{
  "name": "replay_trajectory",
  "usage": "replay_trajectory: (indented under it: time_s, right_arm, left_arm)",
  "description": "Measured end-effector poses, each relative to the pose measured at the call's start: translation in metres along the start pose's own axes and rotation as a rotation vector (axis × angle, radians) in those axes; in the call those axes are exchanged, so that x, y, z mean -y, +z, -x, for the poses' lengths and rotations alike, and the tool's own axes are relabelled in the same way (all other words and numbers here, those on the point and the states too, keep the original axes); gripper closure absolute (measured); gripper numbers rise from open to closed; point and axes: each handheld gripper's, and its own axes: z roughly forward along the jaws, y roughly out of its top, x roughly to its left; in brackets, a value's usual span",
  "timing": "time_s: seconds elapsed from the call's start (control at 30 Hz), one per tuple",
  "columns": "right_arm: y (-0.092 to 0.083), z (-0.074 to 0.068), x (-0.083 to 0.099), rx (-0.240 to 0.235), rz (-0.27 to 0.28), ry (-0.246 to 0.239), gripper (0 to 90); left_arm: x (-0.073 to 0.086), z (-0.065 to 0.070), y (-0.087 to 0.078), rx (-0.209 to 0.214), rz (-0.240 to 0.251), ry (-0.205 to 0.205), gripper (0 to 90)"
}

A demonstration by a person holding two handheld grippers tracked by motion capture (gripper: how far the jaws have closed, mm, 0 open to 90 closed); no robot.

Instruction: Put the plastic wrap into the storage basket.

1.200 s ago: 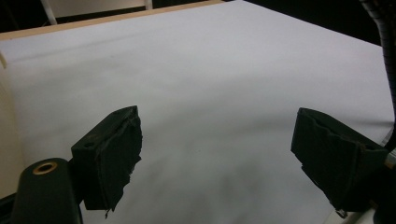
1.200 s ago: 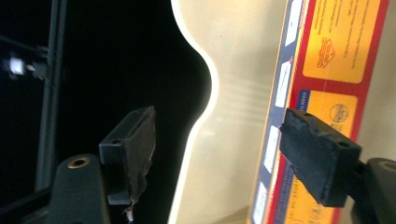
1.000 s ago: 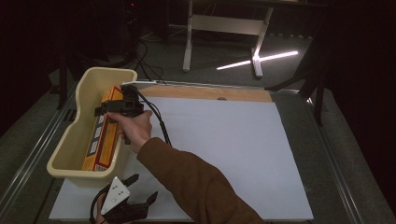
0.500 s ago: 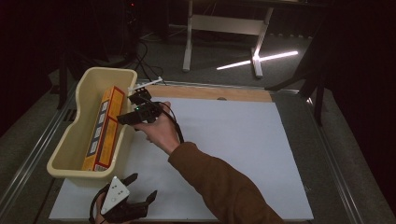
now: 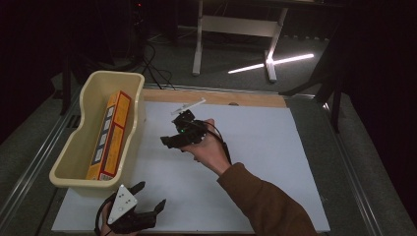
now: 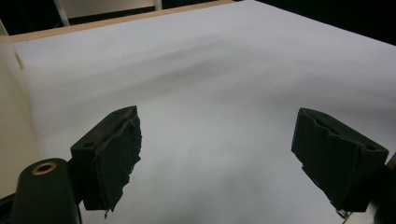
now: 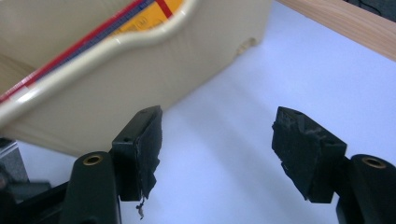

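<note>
Both grippers, left (image 5: 147, 208) & right (image 5: 169, 141), gape empty (ragged pads (image 7: 148, 154)) nr glossy tub (image 5: 132, 142).

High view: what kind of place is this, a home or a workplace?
Probably a lab or workshop, not a home: a white work board on a table, bare desk legs behind, and cables across the floor.

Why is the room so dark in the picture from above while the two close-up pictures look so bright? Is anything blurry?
High view: the white table sheet is lit, the surroundings dark, with a bright strip on the floor. Left gripper view: a soft grey shadow band crosses the sheet. Right gripper view: glare streaks the cream bin rim, which looks soft, as do the tool jaws.
</note>
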Motion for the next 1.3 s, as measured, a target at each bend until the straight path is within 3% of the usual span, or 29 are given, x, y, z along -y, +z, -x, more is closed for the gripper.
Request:
replay_trajectory:
  time_s: [0.1, 0.23, 0.4, 0.6, 0.77, 0.9, 1.2, 1.3]
  right_arm:
    - [-0.010, 0.011, 0.013, -0.007, 0.017, 0.054, 31.8]
    - [-0.021, 0.022, 0.031, 0.001, 0.024, 0.076, 31.6]
    - [-0.035, 0.029, 0.058, 0.023, 0.046, 0.044, 30.8]
    - [-0.048, 0.038, 0.098, 0.077, 0.080, -0.028, 25.5]
    - [-0.059, 0.050, 0.137, 0.062, 0.128, 0.005, 19.0]
    - [-0.070, 0.058, 0.166, 0.097, 0.157, 0.000, 13.9]
    - [-0.093, 0.074, 0.214, 0.188, 0.206, -0.004, 13.7]
    - [-0.104, 0.079, 0.227, 0.206, 0.264, -0.005, 13.9]
  left_arm:
    - [0.000, -0.001, -0.001, -0.002, -0.001, 0.001, 16.1]
    - [0.000, -0.002, -0.002, -0.007, 0.001, -0.001, 16.0]
    - [-0.001, -0.003, -0.003, -0.020, 0.004, -0.004, 16.0]
    - [-0.001, -0.006, -0.005, -0.033, 0.011, -0.015, 16.0]
    - [-0.001, -0.007, -0.004, -0.039, 0.007, -0.015, 15.7]
    - [0.000, -0.007, -0.004, -0.045, 0.008, -0.020, 15.7]
    - [-0.001, -0.008, -0.003, -0.056, 0.002, -0.017, 15.7]
    - [-0.001, -0.008, -0.003, -0.058, 0.009, -0.023, 15.7]
